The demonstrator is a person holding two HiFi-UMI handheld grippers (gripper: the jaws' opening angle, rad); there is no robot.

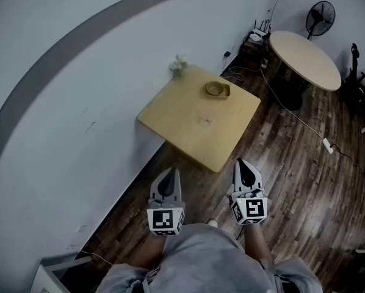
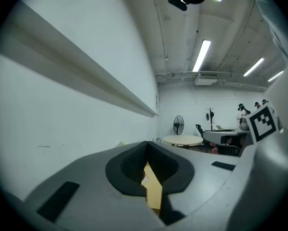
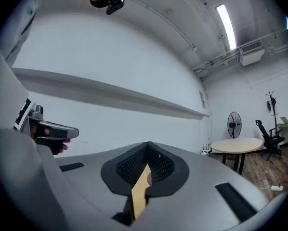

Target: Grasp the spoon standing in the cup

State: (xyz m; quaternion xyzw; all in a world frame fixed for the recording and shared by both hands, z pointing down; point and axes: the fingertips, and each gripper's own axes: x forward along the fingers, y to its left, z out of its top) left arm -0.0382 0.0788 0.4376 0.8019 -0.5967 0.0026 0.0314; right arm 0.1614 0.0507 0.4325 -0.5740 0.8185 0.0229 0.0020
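Observation:
A brown cup sits on the far part of a square yellow table in the head view; I cannot make out a spoon in it at this distance. My left gripper and right gripper are held side by side close to the person's body, short of the table's near corner. Both point toward the table with nothing held. In the left gripper view the left gripper's jaws stand together, a thin strip of yellow table showing through the slit. The right gripper looks the same in its own view.
A white wall with a grey band runs along the left, touching the table's far-left side. A small pale plant stands at the table's far corner. Behind right are a round table, a fan and a cable with a power strip on the wood floor.

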